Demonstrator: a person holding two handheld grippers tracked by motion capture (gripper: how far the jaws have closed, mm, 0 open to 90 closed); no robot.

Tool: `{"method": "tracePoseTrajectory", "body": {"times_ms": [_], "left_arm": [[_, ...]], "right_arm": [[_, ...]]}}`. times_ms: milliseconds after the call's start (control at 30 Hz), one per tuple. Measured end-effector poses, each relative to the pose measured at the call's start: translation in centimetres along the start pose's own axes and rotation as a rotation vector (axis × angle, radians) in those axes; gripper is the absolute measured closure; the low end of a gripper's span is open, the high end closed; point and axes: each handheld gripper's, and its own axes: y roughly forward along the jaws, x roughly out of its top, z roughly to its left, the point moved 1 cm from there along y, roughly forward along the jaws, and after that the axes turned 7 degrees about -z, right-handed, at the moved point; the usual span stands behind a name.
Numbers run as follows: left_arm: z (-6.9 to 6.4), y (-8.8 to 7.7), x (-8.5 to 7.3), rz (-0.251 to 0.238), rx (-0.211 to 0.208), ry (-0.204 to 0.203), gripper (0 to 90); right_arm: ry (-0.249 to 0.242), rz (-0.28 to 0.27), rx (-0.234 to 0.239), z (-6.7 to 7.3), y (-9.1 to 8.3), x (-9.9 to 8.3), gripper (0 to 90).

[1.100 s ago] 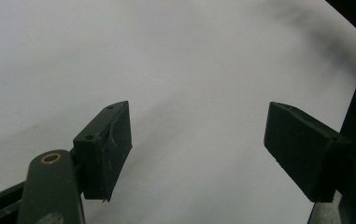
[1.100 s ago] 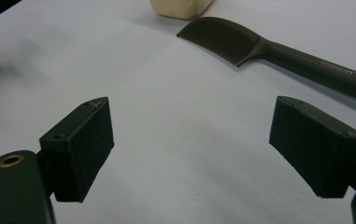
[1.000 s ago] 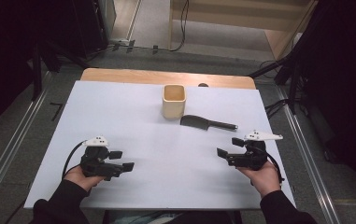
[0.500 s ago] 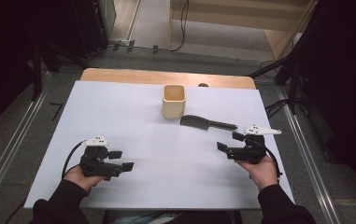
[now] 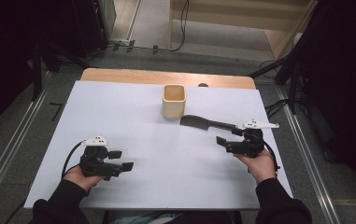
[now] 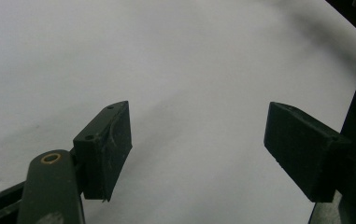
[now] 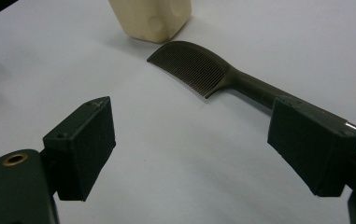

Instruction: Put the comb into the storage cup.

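Black comb [image 5: 207, 123] lies flat on white table sheet [image 5: 119, 112], just right of cream square cup [image 5: 173, 100], close but not touching. Long axis runs left-right in high view, slightly tilted: toothed head toward cup, handle toward right gripper [image 5: 227, 135]. In right gripper view the comb [image 7: 203, 70] has teeth facing the camera, handle end hidden behind the right jaw.

R gripper: jaws wide apart, nothing between, near handle end. L gripper [image 5: 122, 160]: jaws apart too, empty, over bare sheet at front left, well apart from comb.
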Motion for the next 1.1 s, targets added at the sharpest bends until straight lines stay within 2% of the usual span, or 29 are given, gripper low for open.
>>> {"method": "tracePoseTrajectory", "body": {"times_ms": [200,433,1100], "left_arm": [[0.0,0.0,0.0,0.001,0.0,0.0,23.9],[0.0,0.0,0.0,0.003,0.004,0.002,23.9],[0.1,0.0,0.0,0.004,0.003,-0.001,23.9]], "right_arm": [[0.002,-0.001,-0.002,-0.4,0.4,0.3,13.4],[0.011,-0.02,-0.025,-1.1,1.0,1.1,13.4],[0.018,-0.015,-0.056,-2.6,3.0,2.6,13.8]]}}
